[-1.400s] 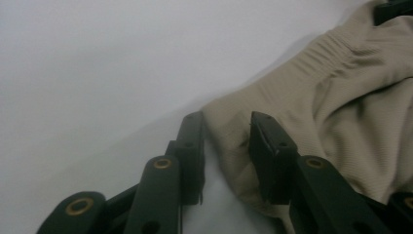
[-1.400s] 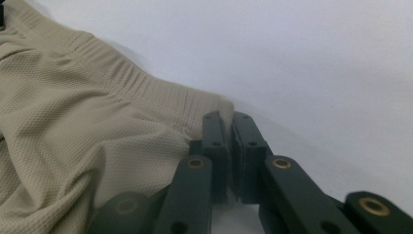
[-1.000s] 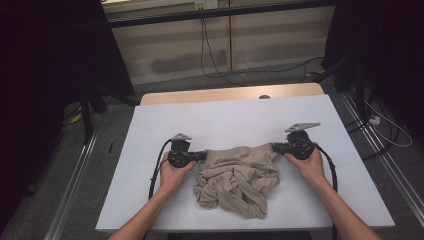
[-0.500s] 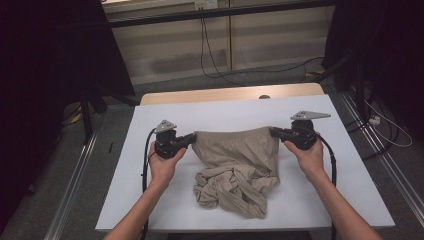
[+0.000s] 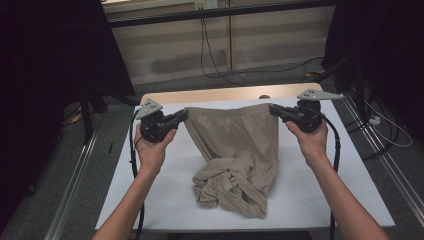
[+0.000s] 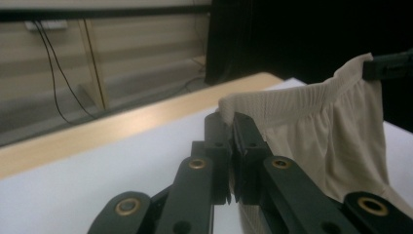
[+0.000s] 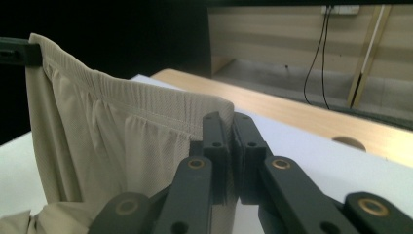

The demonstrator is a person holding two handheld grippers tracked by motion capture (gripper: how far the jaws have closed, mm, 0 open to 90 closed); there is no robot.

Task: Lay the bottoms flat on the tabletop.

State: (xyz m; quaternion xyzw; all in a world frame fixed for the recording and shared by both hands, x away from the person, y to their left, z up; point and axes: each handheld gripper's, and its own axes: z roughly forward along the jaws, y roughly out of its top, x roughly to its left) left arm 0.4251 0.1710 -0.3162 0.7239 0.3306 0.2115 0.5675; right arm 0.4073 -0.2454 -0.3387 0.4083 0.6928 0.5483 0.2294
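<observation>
A pair of beige shorts [image 5: 235,145] hangs between my two grippers, its elastic waistband [image 5: 227,108] stretched level above the white table [image 5: 170,200]. The legs are bunched and twisted on the table at the bottom. My left gripper [image 5: 184,116] is shut on the left end of the waistband [image 6: 292,100]. My right gripper [image 5: 273,109] is shut on the right end [image 7: 146,95]. In the left gripper view my jaws pinch the band's corner at my left gripper [image 6: 233,122]. In the right gripper view the band folds over my right gripper [image 7: 231,119].
A wooden strip [image 5: 220,94] runs along the table's far edge, with a small dark hole [image 5: 264,97]. Behind it stands a pale panelled wall with hanging black cables [image 5: 210,50]. Metal rails [image 5: 75,190] flank the table on the floor. Dark curtains close both sides.
Both grippers have risen and moved apart, lifting the shorts' waistband off the table. The crumpled cloth has unfolded into a hanging sheet with only its lower part resting.
</observation>
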